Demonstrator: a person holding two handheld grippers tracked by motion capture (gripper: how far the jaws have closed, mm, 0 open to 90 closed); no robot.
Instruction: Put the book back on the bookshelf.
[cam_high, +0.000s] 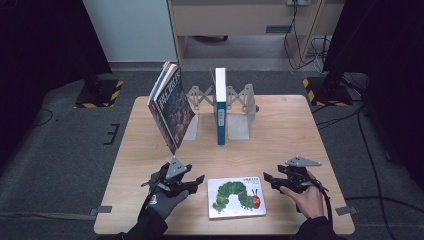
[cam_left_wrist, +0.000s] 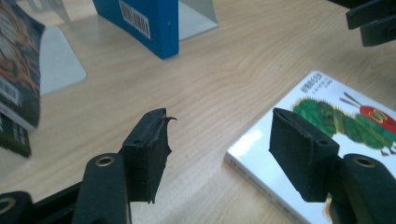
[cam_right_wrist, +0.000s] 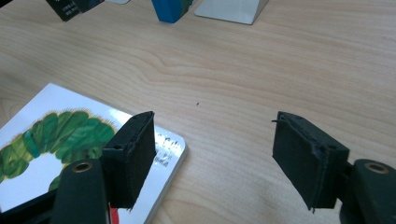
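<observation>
A white picture book (cam_high: 236, 196) with a green caterpillar on its cover lies flat near the table's front edge. My left gripper (cam_high: 201, 180) hovers just left of it, held by a gloved hand, jaws open. In the left gripper view the gripper (cam_left_wrist: 219, 126) has bare wood between its pads, and the book's (cam_left_wrist: 336, 116) corner lies by the right-hand jaw. My right gripper (cam_high: 267, 178) stands open just right of the book. In the right gripper view the gripper (cam_right_wrist: 212, 126) also has bare table between its pads, with the book (cam_right_wrist: 60, 135) under its left-hand jaw.
A blue book (cam_high: 220, 107) stands upright between metal bookends (cam_high: 240, 120) at the back of the wooden table (cam_high: 300, 135). A dark illustrated book (cam_high: 170, 107) leans tilted against the left bookend. Bare wood lies between the books and my grippers.
</observation>
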